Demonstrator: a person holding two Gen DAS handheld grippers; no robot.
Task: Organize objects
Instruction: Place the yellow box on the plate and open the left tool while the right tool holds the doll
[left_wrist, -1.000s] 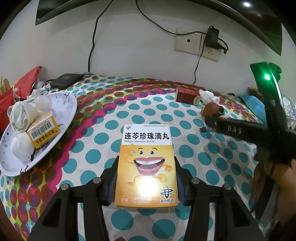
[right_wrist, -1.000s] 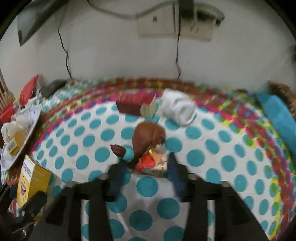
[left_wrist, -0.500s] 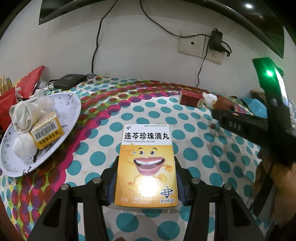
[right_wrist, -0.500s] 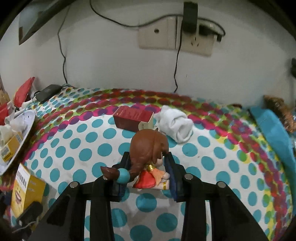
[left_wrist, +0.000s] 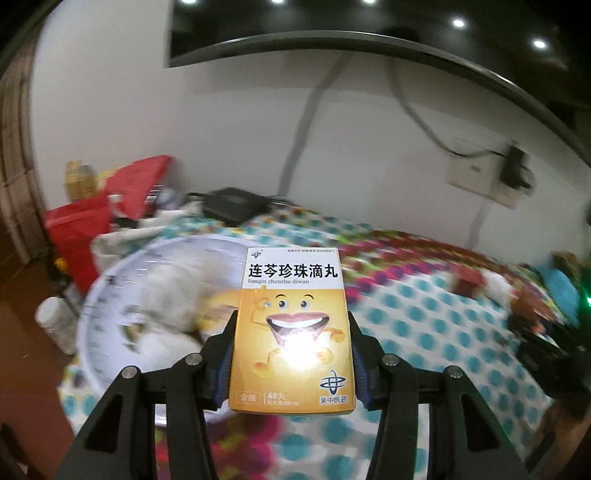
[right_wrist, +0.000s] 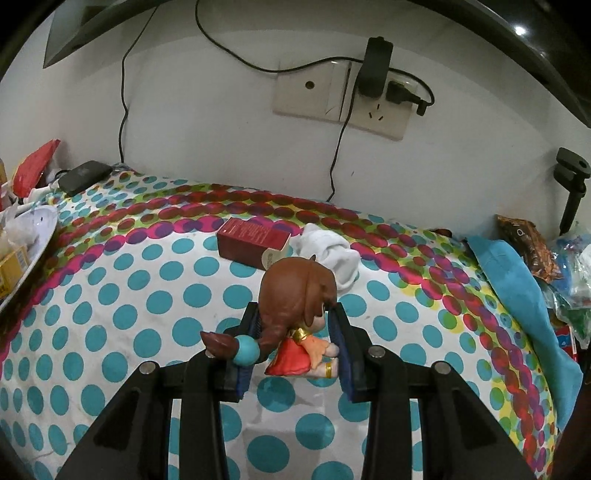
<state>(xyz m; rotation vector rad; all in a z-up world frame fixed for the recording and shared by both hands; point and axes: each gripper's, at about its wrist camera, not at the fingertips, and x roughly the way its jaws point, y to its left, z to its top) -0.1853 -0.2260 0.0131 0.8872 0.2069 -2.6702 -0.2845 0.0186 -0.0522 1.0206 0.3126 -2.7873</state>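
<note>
Left tongs (left_wrist: 291, 354) swung over plate (left_wrist: 110, 280) rim, gripping medicine box (left_wrist: 291, 332); right tongs (right_wrist: 295, 343) clamp doll (right_wrist: 295, 314).

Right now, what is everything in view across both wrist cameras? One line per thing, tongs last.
medicine box: 1, yellow and white, held in left tongs
doll: 1, brown hair, red dress, between right tongs
plate: 1, white, left side of the table, holds white bundles
red box: 1, dark red, far side of table
sock: 1, white, beside red box
tablecloth: 1, teal dots
left tongs: 1, black
right tongs: 1, black
</note>
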